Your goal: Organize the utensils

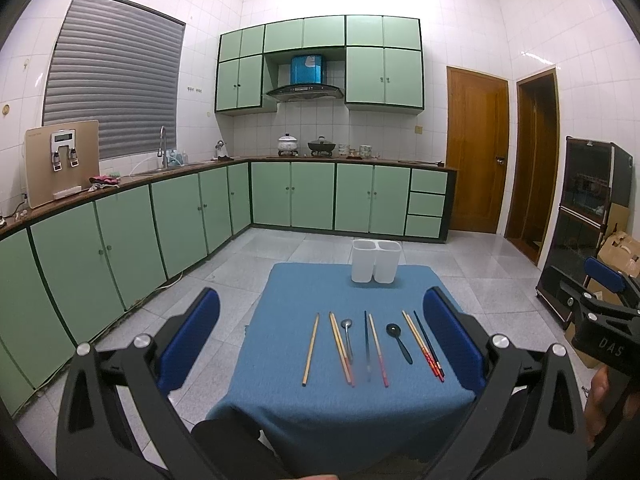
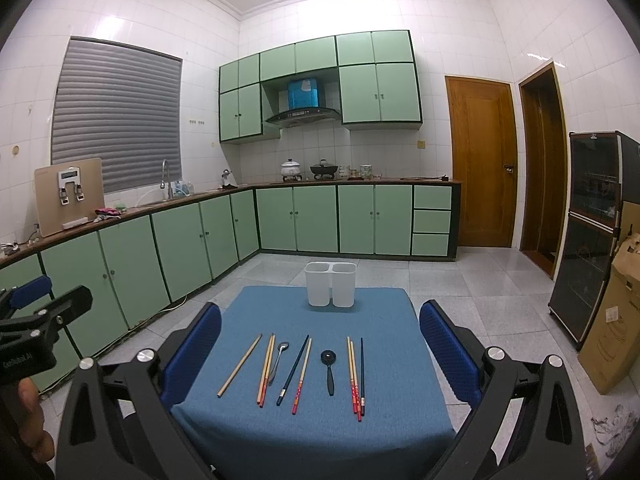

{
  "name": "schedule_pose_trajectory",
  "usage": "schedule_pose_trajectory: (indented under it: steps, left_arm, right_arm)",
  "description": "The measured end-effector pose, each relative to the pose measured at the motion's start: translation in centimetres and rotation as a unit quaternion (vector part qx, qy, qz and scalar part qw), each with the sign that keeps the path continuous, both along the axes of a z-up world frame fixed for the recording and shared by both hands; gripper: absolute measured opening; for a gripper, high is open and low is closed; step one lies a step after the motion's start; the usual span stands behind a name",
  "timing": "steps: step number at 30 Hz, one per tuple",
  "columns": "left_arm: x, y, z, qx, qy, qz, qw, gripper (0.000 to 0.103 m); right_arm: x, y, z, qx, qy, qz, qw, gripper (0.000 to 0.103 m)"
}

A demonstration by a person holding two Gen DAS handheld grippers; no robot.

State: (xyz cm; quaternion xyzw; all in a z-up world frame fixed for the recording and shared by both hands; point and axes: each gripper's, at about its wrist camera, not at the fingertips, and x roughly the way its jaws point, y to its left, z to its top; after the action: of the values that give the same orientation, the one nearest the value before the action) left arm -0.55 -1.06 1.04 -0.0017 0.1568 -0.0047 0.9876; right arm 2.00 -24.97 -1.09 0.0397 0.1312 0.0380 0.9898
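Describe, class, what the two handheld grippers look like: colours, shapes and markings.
Each gripper, left gripper and right gripper, has a black angular plastic frame, round silver bolt heads at its joints, and two fingers faced with textured blue pads. White lettering marks each body, seen from the other camera. No cables or sleeves show.

Kitchen background: green base cabinets (image 2: 192,240) under a brown counter, green wall cabinets (image 2: 376,92), range hood (image 2: 303,114), shuttered window (image 2: 116,116), water dispenser (image 2: 70,196), white pot (image 2: 291,168), wok (image 2: 323,169), wooden door (image 2: 480,164), cardboard box (image 2: 612,312)
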Motion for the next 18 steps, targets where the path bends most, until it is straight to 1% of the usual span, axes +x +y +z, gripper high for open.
schedule_pose_trajectory:
  steps: [13,16,18]
  left_arm:
    - [0.0,0.0,0.0,-0.001,0.001,0.002,1.0000,0.098]
    - [0.6,0.3,-0.5,-0.003,0.015,0.011,0.9998,0.098]
    - [1.3,0.9,-1.4,0.001,0.029,0.038,0.9989,0.098]
  right_arm:
    - [0.0,0.3,0.0,0.000,0.001,0.002,1.000,0.097]
    - [0.5,0.3,-0.5,0.005,0.001,0.007,1.000,0.097]
    - [1.4,0.4,-1.4,-0.003,0.008,-0.010,1.000,0.097]
